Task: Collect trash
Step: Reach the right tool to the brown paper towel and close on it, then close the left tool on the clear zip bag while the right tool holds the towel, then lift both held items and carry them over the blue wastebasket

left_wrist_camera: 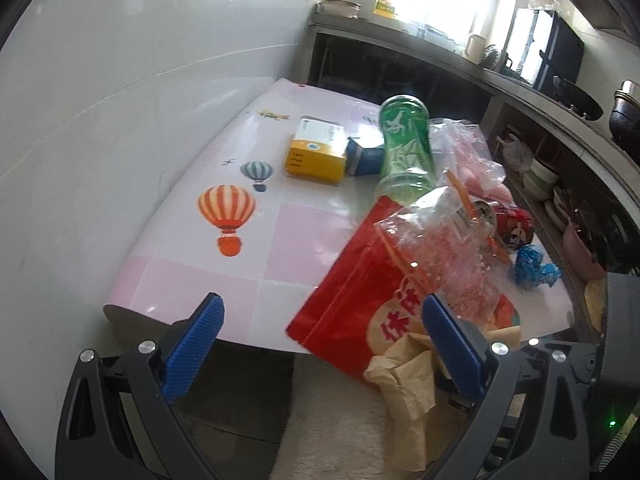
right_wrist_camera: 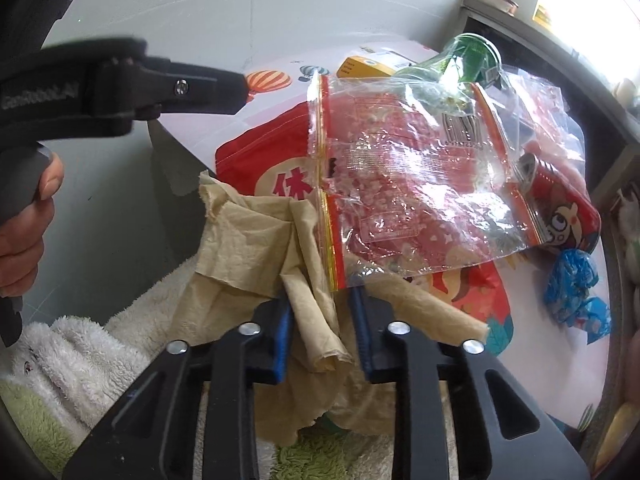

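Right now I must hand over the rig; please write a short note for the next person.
Right gripper: shut on the brown paper at the table's near edge.
Left gripper: open, empty, hovering there.
Still on the table: red bag, clear bag, green bottle, red can, blue wrapper, yellow box.
Done: none seen collected.
Left: all of it.

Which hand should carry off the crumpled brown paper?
Right. Its tongs have closed around the crumpled brown paper at the table edge; the left tongs stand open and empty.
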{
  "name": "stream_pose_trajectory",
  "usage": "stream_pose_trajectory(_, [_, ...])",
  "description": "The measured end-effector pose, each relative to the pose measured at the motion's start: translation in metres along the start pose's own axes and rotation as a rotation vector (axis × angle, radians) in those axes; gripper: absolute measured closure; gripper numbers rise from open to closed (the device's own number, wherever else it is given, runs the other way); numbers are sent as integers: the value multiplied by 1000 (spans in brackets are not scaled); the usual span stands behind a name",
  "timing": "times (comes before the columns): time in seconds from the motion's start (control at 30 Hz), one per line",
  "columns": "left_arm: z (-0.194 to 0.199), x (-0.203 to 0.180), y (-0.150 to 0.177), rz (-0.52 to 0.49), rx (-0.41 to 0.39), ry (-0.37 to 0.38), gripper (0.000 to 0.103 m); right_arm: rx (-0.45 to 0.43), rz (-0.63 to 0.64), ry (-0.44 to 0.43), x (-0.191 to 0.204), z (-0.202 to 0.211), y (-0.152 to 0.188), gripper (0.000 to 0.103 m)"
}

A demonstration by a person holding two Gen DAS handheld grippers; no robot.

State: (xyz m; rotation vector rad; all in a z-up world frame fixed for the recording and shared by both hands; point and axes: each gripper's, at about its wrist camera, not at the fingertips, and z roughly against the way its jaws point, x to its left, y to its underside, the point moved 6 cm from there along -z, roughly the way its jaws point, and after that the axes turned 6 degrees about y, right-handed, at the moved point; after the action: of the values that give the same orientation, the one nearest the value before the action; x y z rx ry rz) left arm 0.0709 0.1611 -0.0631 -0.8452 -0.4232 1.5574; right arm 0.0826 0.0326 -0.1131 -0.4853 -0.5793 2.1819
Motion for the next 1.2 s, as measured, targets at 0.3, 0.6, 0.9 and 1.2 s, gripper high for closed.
stream_pose_trajectory(0.3, [-40,-34,-6,170,155,267,35,-10,-49,-48,-16,-1,-3,94])
stream_pose_trajectory(0.6, [-64,-27,-5,301,214,287,58,-32,-70,-88,-29,4,8,97])
stream_pose_trajectory(0.9, [-61,-33,-8,363,196,363,100,-54,-85,-101,-37,13,13,99])
stream_pose_trajectory(1.2, [-28,-52,-30,319,98,443,103,-94,-91,-91,-33,23,18,99])
